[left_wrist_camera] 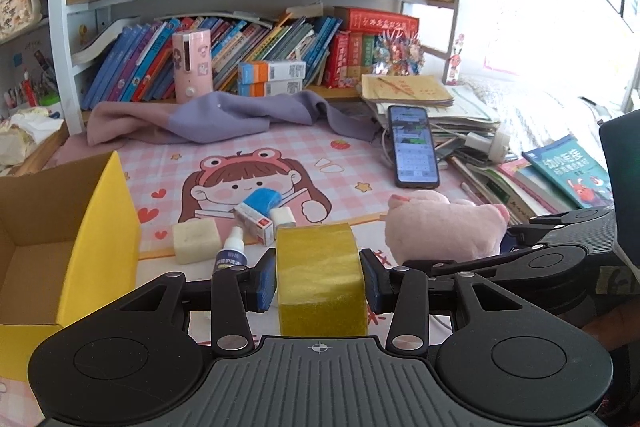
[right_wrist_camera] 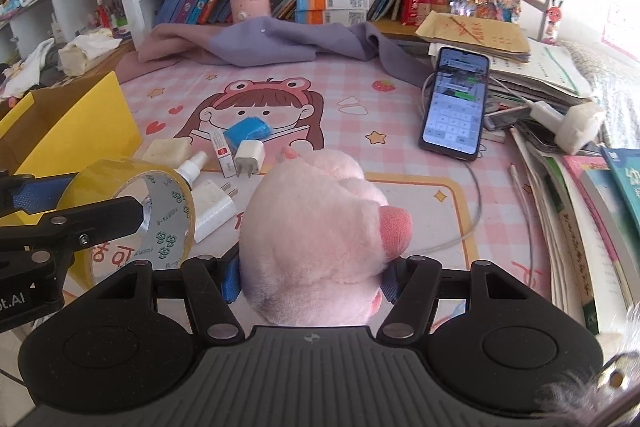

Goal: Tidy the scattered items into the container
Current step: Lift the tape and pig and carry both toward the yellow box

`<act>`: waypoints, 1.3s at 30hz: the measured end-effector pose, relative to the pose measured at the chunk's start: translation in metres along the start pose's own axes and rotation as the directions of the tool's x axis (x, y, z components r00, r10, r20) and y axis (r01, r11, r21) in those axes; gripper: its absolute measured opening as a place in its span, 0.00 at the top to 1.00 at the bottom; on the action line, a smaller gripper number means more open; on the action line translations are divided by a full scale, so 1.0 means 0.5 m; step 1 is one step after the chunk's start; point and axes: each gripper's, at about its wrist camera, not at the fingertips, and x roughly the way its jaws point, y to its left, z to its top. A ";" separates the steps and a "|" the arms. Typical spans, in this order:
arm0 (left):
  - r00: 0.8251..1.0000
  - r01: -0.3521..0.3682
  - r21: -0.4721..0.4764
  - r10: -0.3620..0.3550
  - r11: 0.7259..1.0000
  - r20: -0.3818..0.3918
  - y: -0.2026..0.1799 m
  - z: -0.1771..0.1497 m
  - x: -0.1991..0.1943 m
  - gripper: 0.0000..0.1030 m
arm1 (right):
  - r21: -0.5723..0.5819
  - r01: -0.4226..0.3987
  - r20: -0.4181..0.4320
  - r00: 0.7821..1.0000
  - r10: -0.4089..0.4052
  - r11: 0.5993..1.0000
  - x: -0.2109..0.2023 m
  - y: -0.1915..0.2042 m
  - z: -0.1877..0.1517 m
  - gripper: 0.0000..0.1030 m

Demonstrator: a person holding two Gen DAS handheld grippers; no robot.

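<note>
Cluttered counter [left_wrist_camera: 360,155]: my left claw [left_wrist_camera: 320,277] grips the tape roll [left_wrist_camera: 320,279], right claw [right_wrist_camera: 312,279] the plush pig [right_wrist_camera: 316,227]; next, I carry both over the yellow box [left_wrist_camera: 96,227].

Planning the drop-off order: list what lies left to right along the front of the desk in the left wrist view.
Yellow box → beige block → spray bottle → tape roll held in the left gripper → pink plush.

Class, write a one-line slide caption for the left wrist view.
Left gripper holds a yellow tape roll beside the open yellow box, small items scattered on the pink mat.
</note>
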 end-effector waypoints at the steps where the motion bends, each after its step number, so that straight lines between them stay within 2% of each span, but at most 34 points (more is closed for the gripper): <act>1: 1.000 0.004 0.005 -0.004 1.000 0.007 0.003 -0.003 -0.008 0.59 | 0.000 0.005 0.006 1.000 -0.005 1.000 -0.007 0.007 -0.003 0.41; 12: 0.999 0.031 0.013 -0.032 0.999 0.041 0.068 -0.059 -0.119 0.59 | 0.009 0.030 0.052 0.998 -0.031 1.000 -0.084 0.117 -0.051 0.41; 24: 0.997 0.060 0.048 -0.062 0.997 0.044 0.130 -0.133 -0.249 0.59 | 0.046 0.058 0.060 0.996 -0.061 0.997 -0.172 0.251 -0.147 0.41; 31: 0.999 0.035 0.036 -0.036 0.999 0.028 0.171 -0.182 -0.313 0.59 | 0.050 0.040 0.042 0.998 -0.042 0.998 -0.197 0.323 -0.195 0.41; 39: 0.999 0.002 -0.015 -0.001 1.000 0.049 0.214 -0.204 -0.361 0.59 | -0.011 0.009 0.054 0.999 -0.009 1.000 -0.221 0.391 -0.206 0.41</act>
